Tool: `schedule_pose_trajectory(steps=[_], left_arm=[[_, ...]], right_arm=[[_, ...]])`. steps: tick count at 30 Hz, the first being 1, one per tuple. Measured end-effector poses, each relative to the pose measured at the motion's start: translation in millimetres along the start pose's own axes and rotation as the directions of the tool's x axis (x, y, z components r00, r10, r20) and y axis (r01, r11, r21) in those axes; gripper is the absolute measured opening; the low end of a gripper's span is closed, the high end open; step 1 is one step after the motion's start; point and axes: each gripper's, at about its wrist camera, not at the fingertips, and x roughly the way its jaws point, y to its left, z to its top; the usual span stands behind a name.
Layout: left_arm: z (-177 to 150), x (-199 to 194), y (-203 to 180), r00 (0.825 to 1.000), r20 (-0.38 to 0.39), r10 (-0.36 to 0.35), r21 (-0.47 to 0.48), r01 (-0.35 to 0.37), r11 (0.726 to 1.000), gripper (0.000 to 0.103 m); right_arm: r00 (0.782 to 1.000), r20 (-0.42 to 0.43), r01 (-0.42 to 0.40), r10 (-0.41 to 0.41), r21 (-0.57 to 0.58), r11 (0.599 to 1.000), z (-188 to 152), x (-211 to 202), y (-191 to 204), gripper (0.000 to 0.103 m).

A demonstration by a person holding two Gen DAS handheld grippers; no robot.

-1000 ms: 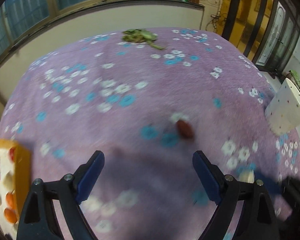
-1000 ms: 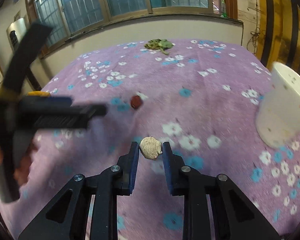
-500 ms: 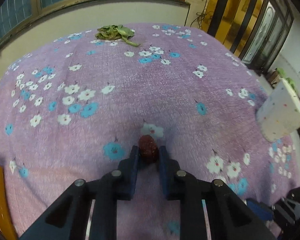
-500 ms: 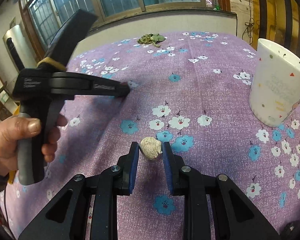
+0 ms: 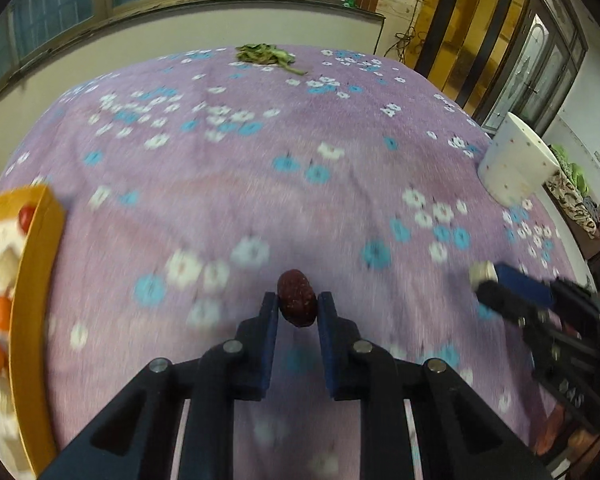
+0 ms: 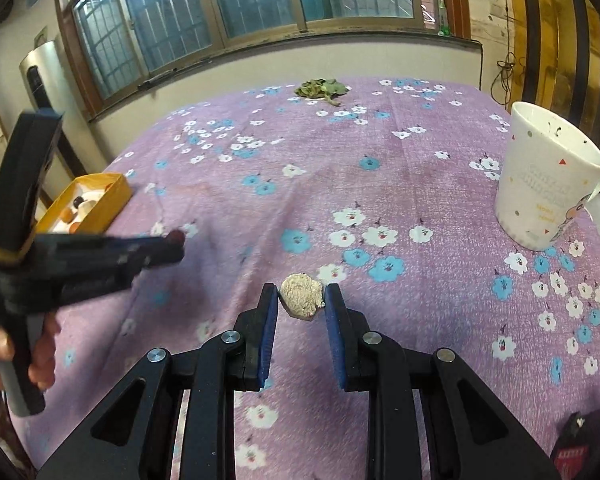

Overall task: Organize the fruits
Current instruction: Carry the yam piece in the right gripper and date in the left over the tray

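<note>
While left gripper [image 5: 298, 306] clamps red date [image 5: 296, 298], right gripper [image 6: 301, 298] (fingers narrow) grips beige walnut [image 6: 302, 295] — mug [image 6: 548, 178] nearby.

Nothing can be read with certainty: the white mug [image 6: 548, 184], standing ahead and to the right of the right hand-held gripper [image 6: 301, 300], bears pale grey lettering and smaller orange print on its side, both too faint to make out.
</note>
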Motion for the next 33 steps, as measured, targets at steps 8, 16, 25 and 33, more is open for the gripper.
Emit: schedule_pose_trajectory(steps=[8, 16, 25, 33], left_arm=[[-32.1, -40.2, 28.7, 0.999, 0.029, -0.022, -0.086, 0.024, 0.996, 0.022], [-58.3, -74.5, 69.1, 0.999, 0.052, 0.003, -0.148, 0.004, 0.989, 0.022], [-89.0, -108.0, 138.4, 0.992, 0.047, 0.118, -0.294, -0.099, 0.951, 0.022], [-109.5, -128.4, 185.5, 0.972, 0.034, 0.232, -0.411, -0.198, 0.890, 0.022]], right_arm=[[0.999, -0.031, -0.012, 0.010, -0.038, 0.999, -14.9, -8.0, 40.0, 0.023], [0.995, -0.050, -0.088, 0.085, -0.078, 0.993, -5.2, -0.6, 104.2, 0.023], [0.970, -0.105, -0.237, 0.222, -0.178, 0.955, 20.9, 27.9, 196.0, 0.023], [0.936, -0.170, -0.349, 0.308, -0.339, 0.874, 47.8, 59.6, 277.2, 0.023]])
